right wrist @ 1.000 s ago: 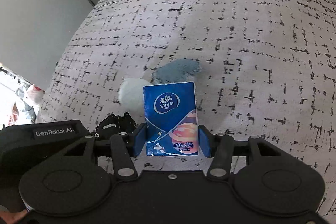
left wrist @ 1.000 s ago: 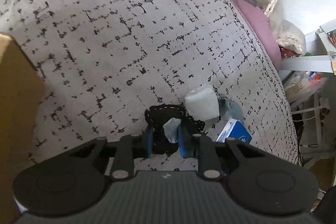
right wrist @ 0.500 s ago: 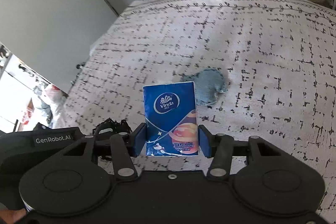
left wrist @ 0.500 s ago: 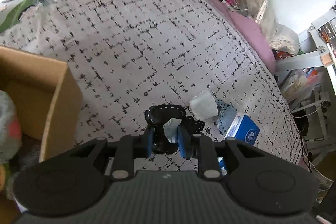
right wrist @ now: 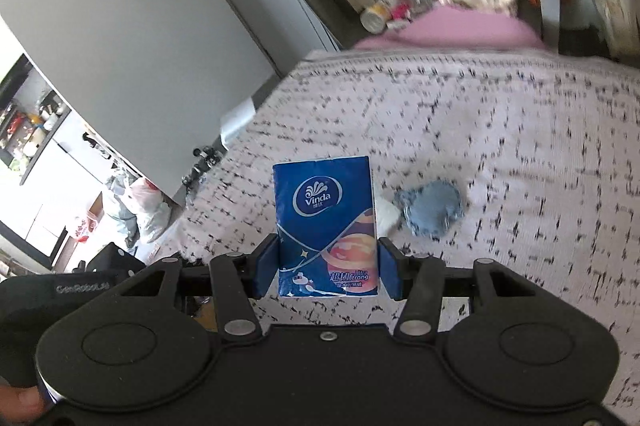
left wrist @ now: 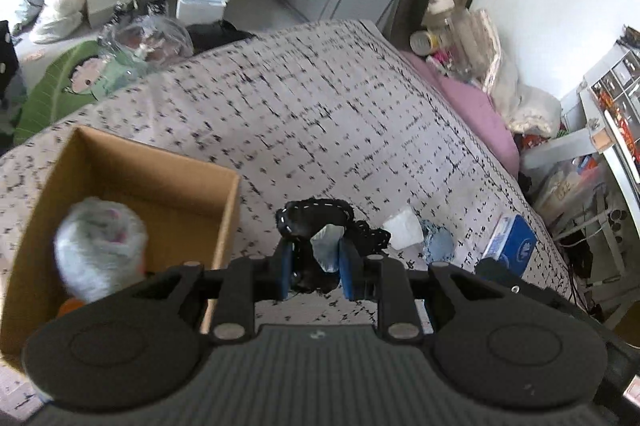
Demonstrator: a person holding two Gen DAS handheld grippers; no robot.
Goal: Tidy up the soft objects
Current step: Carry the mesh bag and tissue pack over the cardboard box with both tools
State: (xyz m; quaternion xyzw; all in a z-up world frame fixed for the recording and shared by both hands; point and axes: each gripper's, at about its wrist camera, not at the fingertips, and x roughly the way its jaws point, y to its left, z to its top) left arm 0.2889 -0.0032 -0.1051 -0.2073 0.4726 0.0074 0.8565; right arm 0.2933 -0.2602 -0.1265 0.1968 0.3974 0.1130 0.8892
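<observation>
Clamped between narrow jaws, the left gripper point(left wrist: 315, 258) is carrying a black lace-trimmed cloth point(left wrist: 316, 222) with a pale tag, apparently bound for the open cardboard box point(left wrist: 132, 186) just beside it, where a fuzzy grey bundle point(left wrist: 98, 246) is already sitting. The right gripper point(right wrist: 327, 268) is squeezing a blue Vinda tissue pack point(right wrist: 326, 222) upright by its sides, likely next for the box. A white pad point(left wrist: 403, 233) and a blue knitted piece point(right wrist: 434, 208) are lying together on the patterned bedspread point(left wrist: 320, 130), with cluttered shelves and bags crowding the room's edges.
</observation>
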